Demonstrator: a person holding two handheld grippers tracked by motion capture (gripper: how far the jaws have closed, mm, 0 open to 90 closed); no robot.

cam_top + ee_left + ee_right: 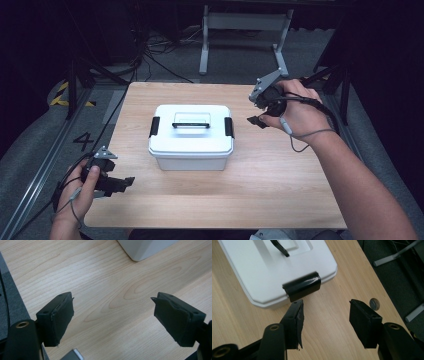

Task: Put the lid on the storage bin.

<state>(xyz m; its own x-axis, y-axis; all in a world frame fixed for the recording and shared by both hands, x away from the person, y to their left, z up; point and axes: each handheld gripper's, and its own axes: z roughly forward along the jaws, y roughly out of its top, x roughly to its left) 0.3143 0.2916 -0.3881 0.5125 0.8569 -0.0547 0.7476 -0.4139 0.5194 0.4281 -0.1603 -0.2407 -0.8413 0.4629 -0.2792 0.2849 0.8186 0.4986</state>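
I see a pale wood-grain surface with rounded corners, standing on grey carpet in a dark room. A white box with a lid, a black handle and a black latch at each end sits near the middle of it. My left tool rests low at the near left corner, its jaws apart over bare wood, well apart from the box. My right tool hovers just beside the box's right latch, jaws apart with nothing between them. Beyond the far edge I make out a grey metal stand and loose cables; yellow-and-black tape marks the floor at left.
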